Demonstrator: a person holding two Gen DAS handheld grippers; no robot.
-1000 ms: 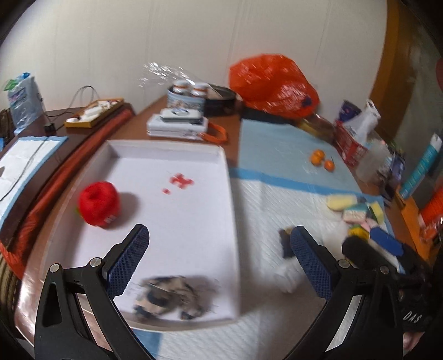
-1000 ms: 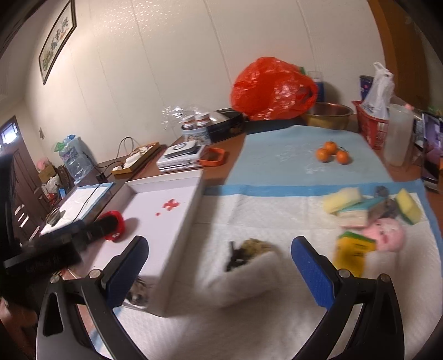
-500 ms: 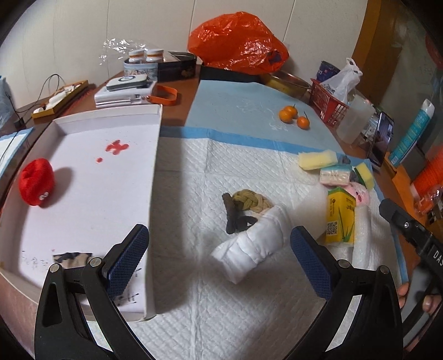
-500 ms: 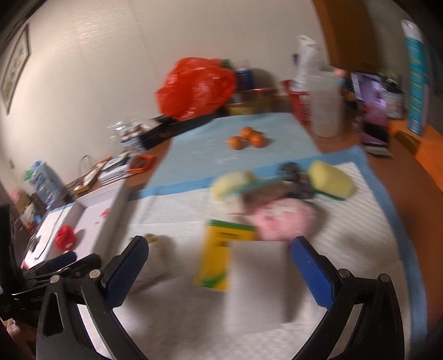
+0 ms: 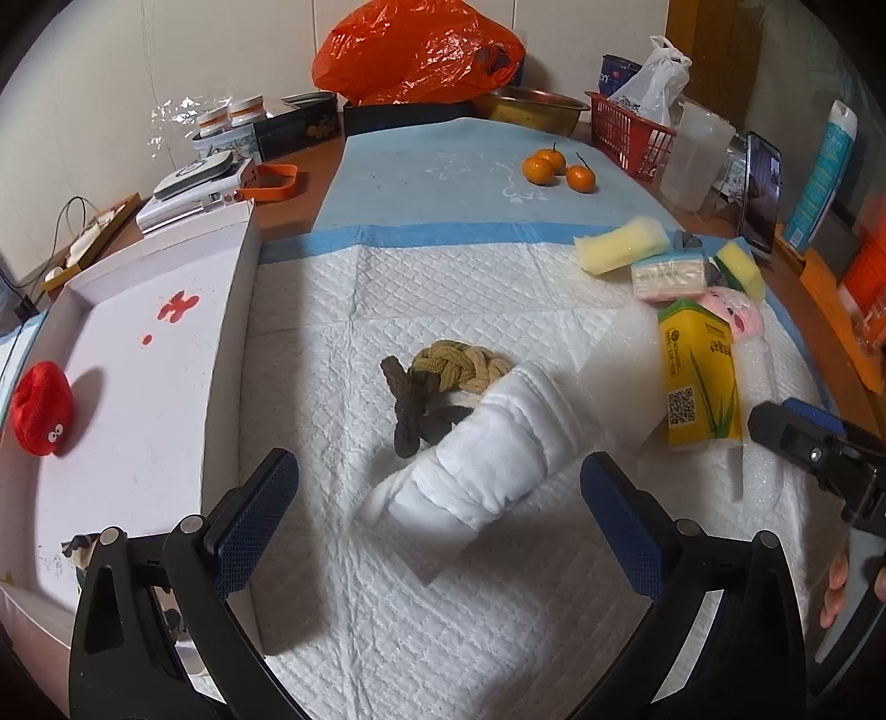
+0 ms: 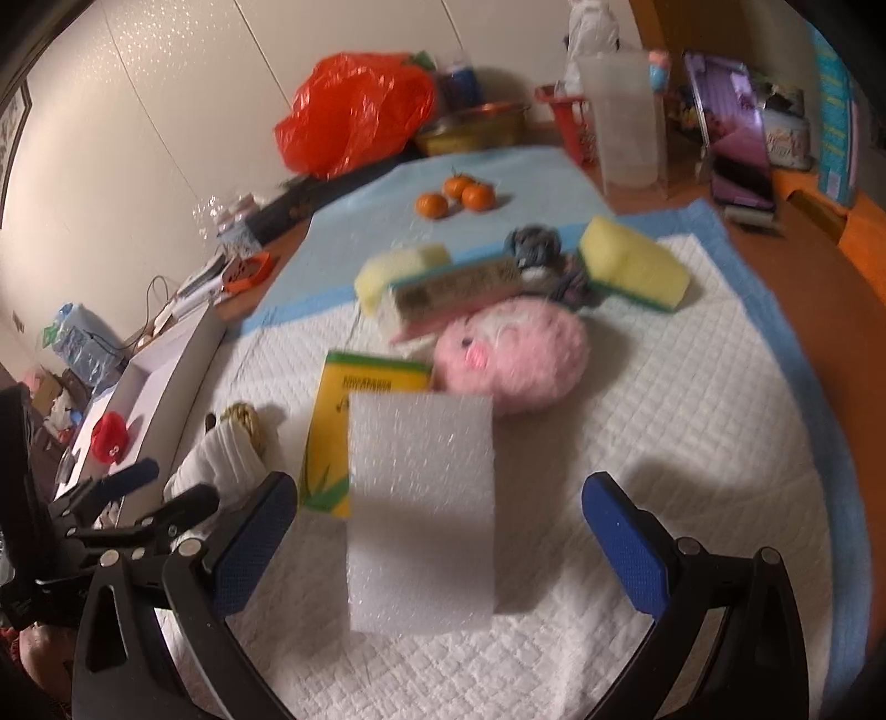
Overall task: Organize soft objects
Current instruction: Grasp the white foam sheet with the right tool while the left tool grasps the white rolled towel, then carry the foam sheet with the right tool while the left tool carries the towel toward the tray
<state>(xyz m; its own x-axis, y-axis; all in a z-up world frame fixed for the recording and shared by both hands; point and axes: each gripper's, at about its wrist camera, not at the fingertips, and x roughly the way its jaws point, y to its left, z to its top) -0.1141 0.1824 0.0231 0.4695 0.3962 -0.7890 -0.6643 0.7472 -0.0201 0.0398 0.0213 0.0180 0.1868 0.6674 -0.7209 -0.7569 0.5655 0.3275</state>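
My left gripper (image 5: 437, 512) is open, its fingers straddling a rolled white cloth (image 5: 487, 459) on the white quilted pad (image 5: 387, 620). Behind the roll lies a tan and brown braided rope (image 5: 443, 382). A red plush (image 5: 41, 410) sits in the white tray (image 5: 232, 310) at left. My right gripper (image 6: 437, 534) is open around a white foam sheet (image 6: 421, 515). Beyond it lie a yellow tissue pack (image 6: 338, 437), a pink plush (image 6: 515, 360), yellow sponges (image 6: 631, 266) and a wrapped pack (image 6: 454, 288). The other gripper (image 6: 149, 498) shows at left.
Three oranges (image 5: 556, 166) rest on the blue mat. An orange plastic bag (image 5: 415, 50), a metal bowl (image 5: 531, 108), a red basket (image 5: 628, 133), a clear jug (image 5: 695, 160) and a phone (image 5: 761, 194) line the far and right edges. A hand (image 5: 833, 587) shows low right.
The left gripper swung right from the tray and closed in on the white cloth roll. The right gripper swung right from that roll to the foam sheet and sponge pile.
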